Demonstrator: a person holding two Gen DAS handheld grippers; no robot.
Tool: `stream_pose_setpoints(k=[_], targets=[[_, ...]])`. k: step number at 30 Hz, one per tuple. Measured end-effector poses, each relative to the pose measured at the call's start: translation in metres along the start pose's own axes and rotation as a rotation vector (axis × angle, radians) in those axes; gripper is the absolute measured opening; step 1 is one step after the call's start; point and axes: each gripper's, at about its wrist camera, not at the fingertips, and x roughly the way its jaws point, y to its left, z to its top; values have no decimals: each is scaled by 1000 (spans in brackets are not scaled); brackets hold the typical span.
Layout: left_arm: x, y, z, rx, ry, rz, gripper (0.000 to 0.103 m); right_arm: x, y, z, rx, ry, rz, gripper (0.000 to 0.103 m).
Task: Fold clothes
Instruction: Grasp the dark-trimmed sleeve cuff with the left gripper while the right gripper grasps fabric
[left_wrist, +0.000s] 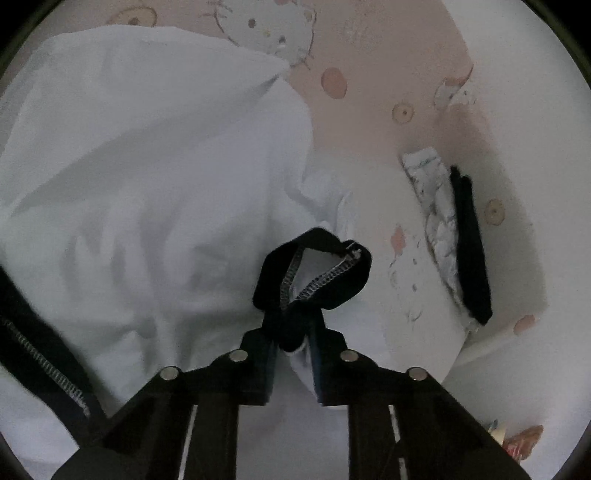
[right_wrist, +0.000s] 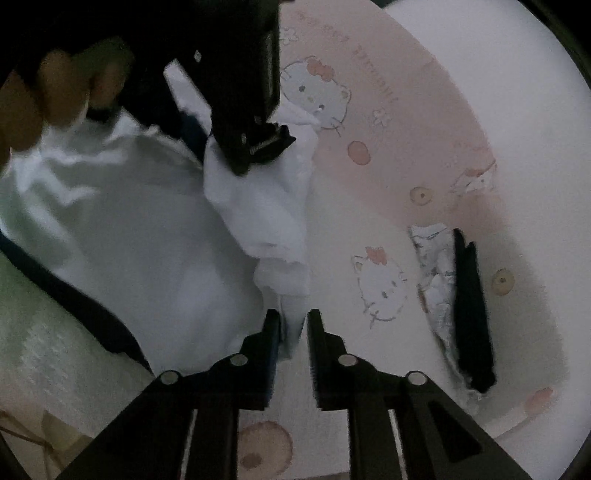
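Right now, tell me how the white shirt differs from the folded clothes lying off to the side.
The white shirt is spread out and rumpled; the folded clothes form a narrow, tidy stack. The shirt is pinched by the left gripper at its black-edged opening, and the right gripper has shirt cloth between its fingers; nothing touches the stack. Both lie on the pink cat-print sheet.
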Motion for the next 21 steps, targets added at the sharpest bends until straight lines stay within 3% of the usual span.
stream_pose_setpoints(k=[12, 13, 14, 15, 21], targets=[[-9, 7, 4, 25, -11, -25, 9, 6, 12, 22, -69, -57, -44, 31], [-8, 9, 5, 21, -9, -23, 9, 6, 11, 23, -79, -63, -37, 29], [-7, 10, 6, 17, -7, -21, 9, 6, 11, 24, -89, -68, -24, 15], [-6, 11, 8, 14, -8, -19, 9, 7, 10, 24, -103, -68, -12, 7], [-4, 20, 16, 12, -4, 32, 8, -2, 10, 9, -155, -20, 78, 5]])
